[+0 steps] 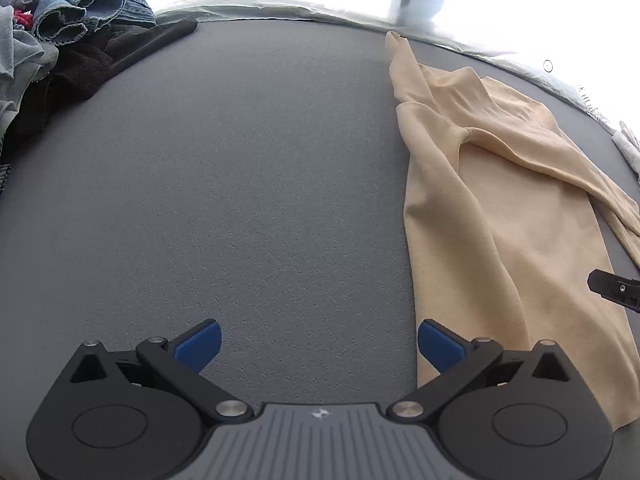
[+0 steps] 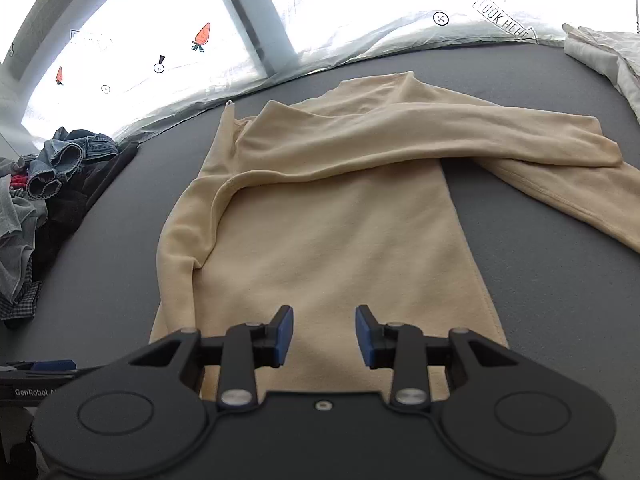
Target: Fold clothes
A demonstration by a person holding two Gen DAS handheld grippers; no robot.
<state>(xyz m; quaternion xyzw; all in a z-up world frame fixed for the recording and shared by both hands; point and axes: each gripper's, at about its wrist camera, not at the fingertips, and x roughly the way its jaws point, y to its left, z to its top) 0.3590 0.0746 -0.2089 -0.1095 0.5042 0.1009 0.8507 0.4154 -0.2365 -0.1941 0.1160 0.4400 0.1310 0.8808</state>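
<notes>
A cream long-sleeved top (image 2: 328, 232) lies on the grey surface, its body folded into a long strip with one sleeve laid across it toward the right. My right gripper (image 2: 324, 338) hovers over the near hem, open, with nothing pinched between its blue pads. In the left wrist view the same top (image 1: 500, 208) lies to the right. My left gripper (image 1: 319, 346) stands wide open above the bare grey surface (image 1: 240, 180), just left of the garment's edge. A black tip of the right gripper (image 1: 614, 290) shows at the right border.
A heap of clothes with blue denim (image 1: 88, 8) and dark fabric (image 1: 72, 68) sits at the far left; the pile (image 2: 52, 184) is seen again from the right wrist. White cloth (image 2: 604, 56) lies at the far right. A bright sheet-covered wall edges the back.
</notes>
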